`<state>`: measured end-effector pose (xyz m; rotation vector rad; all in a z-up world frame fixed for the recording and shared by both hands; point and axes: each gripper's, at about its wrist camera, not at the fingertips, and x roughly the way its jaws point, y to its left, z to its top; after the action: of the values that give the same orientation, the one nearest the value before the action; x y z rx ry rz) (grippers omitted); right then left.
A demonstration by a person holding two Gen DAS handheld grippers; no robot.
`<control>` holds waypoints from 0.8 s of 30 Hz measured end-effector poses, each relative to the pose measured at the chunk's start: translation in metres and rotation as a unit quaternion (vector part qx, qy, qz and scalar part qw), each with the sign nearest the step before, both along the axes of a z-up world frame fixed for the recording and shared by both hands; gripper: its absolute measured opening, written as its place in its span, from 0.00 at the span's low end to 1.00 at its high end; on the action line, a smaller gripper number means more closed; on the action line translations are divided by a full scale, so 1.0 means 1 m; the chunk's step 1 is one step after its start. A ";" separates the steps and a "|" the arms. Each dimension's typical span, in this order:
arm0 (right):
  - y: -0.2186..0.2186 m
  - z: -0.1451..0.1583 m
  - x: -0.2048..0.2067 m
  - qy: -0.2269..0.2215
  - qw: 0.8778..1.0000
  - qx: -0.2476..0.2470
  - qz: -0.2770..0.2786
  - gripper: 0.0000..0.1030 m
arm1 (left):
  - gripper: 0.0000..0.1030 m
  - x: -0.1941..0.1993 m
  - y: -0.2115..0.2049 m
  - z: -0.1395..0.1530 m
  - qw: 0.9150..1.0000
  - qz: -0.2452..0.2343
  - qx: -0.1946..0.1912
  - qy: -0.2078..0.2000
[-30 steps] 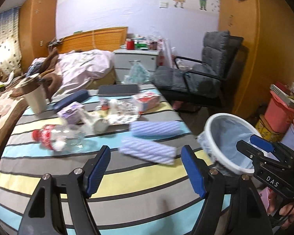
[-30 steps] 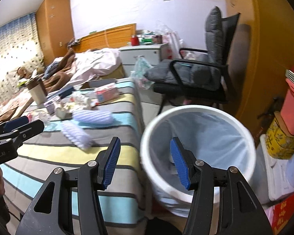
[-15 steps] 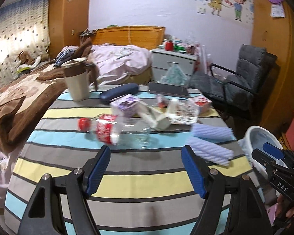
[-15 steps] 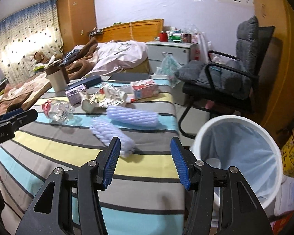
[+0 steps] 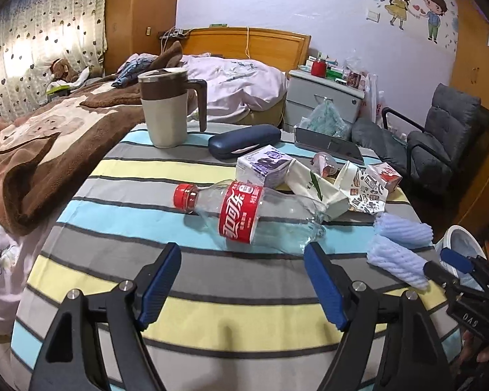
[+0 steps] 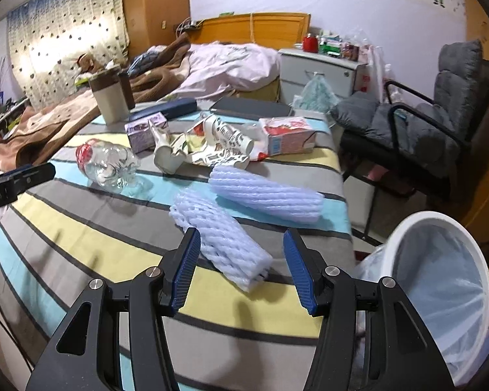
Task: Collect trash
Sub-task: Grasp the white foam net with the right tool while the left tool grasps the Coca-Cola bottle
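both claws (image 6: 239,260) agape — two foam sleeves (image 6: 221,244)

The trash bin (image 5: 463,244) is mostly hidden behind the right gripper (image 5: 453,265); nightstand clutter (image 6: 335,45) is too small to identify.

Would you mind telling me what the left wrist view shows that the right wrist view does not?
Only the left wrist view shows the bottle's red cap and the mug's handle.

Only the right wrist view shows the whole mouth of the white bin with its liner.

Both show the empty plastic bottle, two blue foam sleeves, the cartons, the mug, and each claw open: left claw, right claw.
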<state>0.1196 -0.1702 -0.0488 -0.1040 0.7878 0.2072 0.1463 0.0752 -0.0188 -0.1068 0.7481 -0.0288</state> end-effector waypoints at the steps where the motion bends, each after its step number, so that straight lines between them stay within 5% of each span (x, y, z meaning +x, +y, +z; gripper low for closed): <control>1: 0.001 -0.001 0.002 0.004 1.000 -0.001 0.004 0.53 | 0.78 0.005 0.001 -0.001 1.000 -0.004 -0.010 0.002; 22: 0.018 -0.017 0.013 0.047 0.998 -0.019 0.038 0.53 | 0.89 0.074 0.002 -0.026 0.994 -0.001 -0.095 0.060; 24: 0.018 -0.016 0.013 0.046 0.998 -0.021 0.037 0.42 | 0.89 0.073 0.002 -0.025 0.995 -0.005 -0.086 0.057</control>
<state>0.1323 -0.1519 -0.0648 -0.1646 0.8803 0.2664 0.2192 0.0771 -0.0437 -0.2707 0.8593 -0.0968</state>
